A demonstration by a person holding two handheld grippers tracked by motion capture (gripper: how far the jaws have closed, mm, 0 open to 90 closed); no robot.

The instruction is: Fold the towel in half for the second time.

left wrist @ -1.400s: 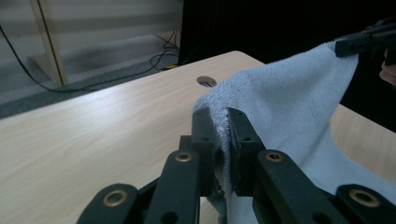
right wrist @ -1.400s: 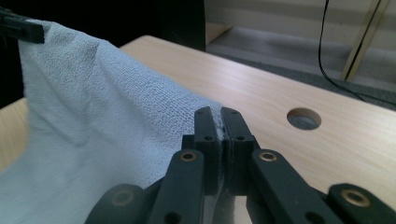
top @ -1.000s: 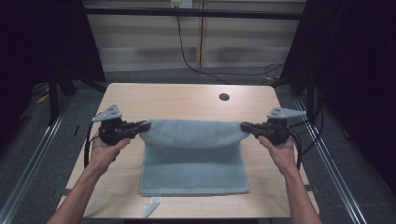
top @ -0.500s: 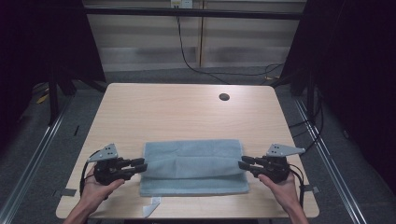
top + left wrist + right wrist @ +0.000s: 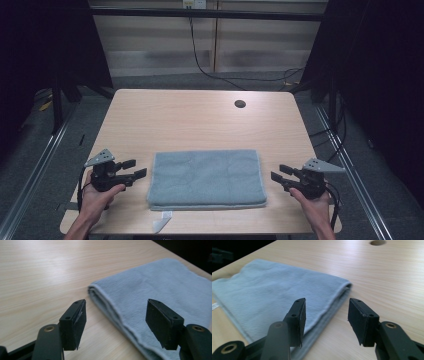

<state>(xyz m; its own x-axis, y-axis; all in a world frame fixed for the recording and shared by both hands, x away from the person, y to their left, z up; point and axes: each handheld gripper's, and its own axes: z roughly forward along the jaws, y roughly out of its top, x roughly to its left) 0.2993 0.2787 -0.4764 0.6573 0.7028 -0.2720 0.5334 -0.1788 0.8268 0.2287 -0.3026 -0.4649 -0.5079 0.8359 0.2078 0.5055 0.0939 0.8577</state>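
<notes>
The grey-blue towel [image 5: 207,177] lay folded flat in layers; a neat rectangle at six o'clock on the table; long edges ran from nine to three o'clock.

Table [image 5: 200,120]: I see a light wood-grain top with a round cable hole [image 5: 240,104] at about 1 o'clock. Folded blue-grey towel [image 5: 206,177] lies flat toward 6 o'clock (layered edges visible). Small white scrap [image 5: 161,223] just beside it, near 7 o'clock.

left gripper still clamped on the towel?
No: in the left gripper view the left gripper stands open, its jaws having just been opening, apart from the folded towel on the table.
</notes>
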